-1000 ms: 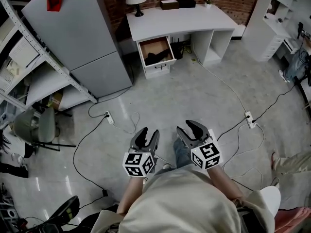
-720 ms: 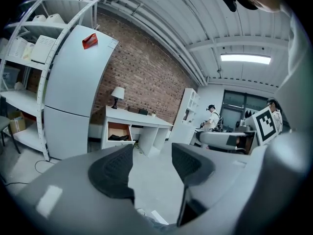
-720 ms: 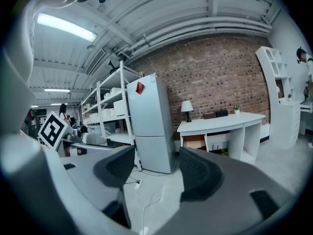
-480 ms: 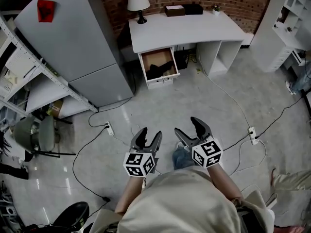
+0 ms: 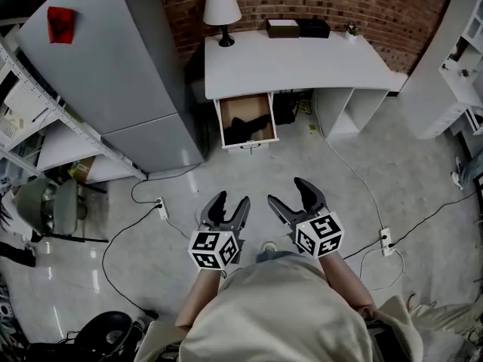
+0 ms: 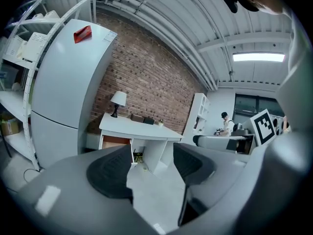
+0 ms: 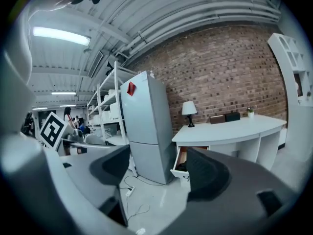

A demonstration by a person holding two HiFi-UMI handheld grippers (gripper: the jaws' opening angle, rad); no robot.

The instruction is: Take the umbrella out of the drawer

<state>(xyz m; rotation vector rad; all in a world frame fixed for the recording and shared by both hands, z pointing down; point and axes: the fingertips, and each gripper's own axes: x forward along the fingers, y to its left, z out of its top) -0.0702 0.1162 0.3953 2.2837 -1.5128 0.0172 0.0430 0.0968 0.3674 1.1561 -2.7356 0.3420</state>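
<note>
Both grippers have been brought nearer the desk, where the black umbrella is seen lying in the open drawer. The left gripper is held apart and empty; the right gripper is being opened, nothing between its jaws

Looks like a lab set up as a home office: brick wall, white desk with lamp, grey fridge, metal shelving, bare concrete floor trailing power cables, exposed ceiling pipes.
</note>
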